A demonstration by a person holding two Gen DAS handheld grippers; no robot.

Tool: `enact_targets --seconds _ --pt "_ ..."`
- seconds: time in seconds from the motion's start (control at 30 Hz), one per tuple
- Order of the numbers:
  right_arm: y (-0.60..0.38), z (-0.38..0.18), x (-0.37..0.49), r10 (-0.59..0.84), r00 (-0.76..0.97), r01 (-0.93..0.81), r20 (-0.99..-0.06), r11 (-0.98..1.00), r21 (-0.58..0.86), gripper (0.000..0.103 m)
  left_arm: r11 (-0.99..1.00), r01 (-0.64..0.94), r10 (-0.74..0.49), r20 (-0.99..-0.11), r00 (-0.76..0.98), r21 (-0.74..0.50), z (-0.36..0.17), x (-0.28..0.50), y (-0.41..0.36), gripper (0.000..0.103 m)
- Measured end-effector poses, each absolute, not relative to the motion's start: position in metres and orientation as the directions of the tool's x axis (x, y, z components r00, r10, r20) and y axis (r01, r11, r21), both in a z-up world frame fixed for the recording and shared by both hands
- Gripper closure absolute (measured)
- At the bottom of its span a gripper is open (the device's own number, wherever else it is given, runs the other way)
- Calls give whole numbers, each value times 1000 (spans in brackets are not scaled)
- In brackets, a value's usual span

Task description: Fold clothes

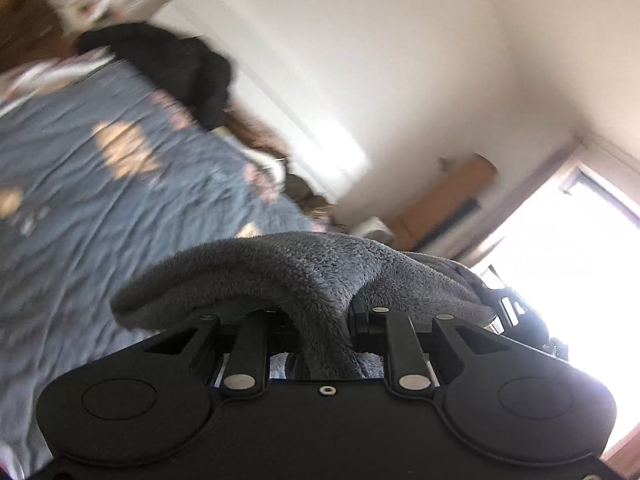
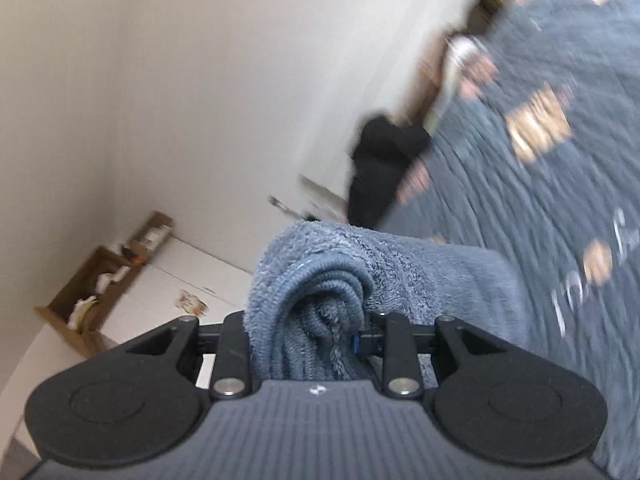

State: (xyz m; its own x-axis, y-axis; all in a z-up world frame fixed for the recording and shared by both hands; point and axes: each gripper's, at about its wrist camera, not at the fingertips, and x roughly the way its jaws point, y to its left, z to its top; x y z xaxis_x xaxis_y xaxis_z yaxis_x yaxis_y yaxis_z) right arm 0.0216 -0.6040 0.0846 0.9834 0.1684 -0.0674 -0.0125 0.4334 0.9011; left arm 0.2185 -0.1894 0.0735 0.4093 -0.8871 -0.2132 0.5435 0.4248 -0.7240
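Note:
A fluffy blue-grey fleece garment (image 1: 288, 272) is pinched in my left gripper (image 1: 320, 320), whose jaws are shut on a fold of it; the cloth drapes over and hides both fingers. In the right wrist view the same fleece garment (image 2: 320, 280) is bunched between the jaws of my right gripper (image 2: 312, 320), shut on a thick roll of its ribbed edge. The cloth stretches off to the right from there. Both grippers are held up above the bed (image 1: 80, 200), which has a grey-blue patterned cover. Both views are tilted and blurred.
A black garment (image 1: 176, 68) lies at the far edge of the bed, seen again as a black garment (image 2: 384, 168) by the wall. White walls rise behind. A bright window (image 1: 580, 260) is at the right. A wooden shelf (image 2: 100, 280) holds small items.

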Motion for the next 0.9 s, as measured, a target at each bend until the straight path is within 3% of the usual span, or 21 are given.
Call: enact_targets --seconds 0.13,0.37,0.43,0.53,0.63,0.7,0.8,0.9 --pt "-605 26 -34 146 985 26 -94 414 910 75 413 567 -907 -262 330 -713 36 190 -191 84" --pt "-583 -174 -120 149 847 465 -510 254 848 75 596 286 -798 -594 104 -750 -172 124 -186 84" --pt "-577 -212 -141 153 807 535 -570 218 816 75 614 225 -785 -616 69 -757 -210 103 -180 84" --pt "-575 -229 -162 150 825 518 -545 187 835 75 574 174 -819 -567 89 -801 -229 85 -167 83" --pt "-576 -231 -159 156 826 504 -542 226 833 73 590 183 -807 -585 86 -786 -229 83 -165 76" --pt "-579 -230 -155 162 816 505 -555 270 820 66 623 205 -780 -618 95 -755 -222 85 -162 72" --pt "-587 -216 -158 149 792 508 -592 376 775 54 688 287 -719 -678 150 -666 -198 83 -150 60" --pt "-589 -183 -176 63 766 533 -640 494 687 45 782 391 -602 -751 270 -486 -164 67 -135 60"
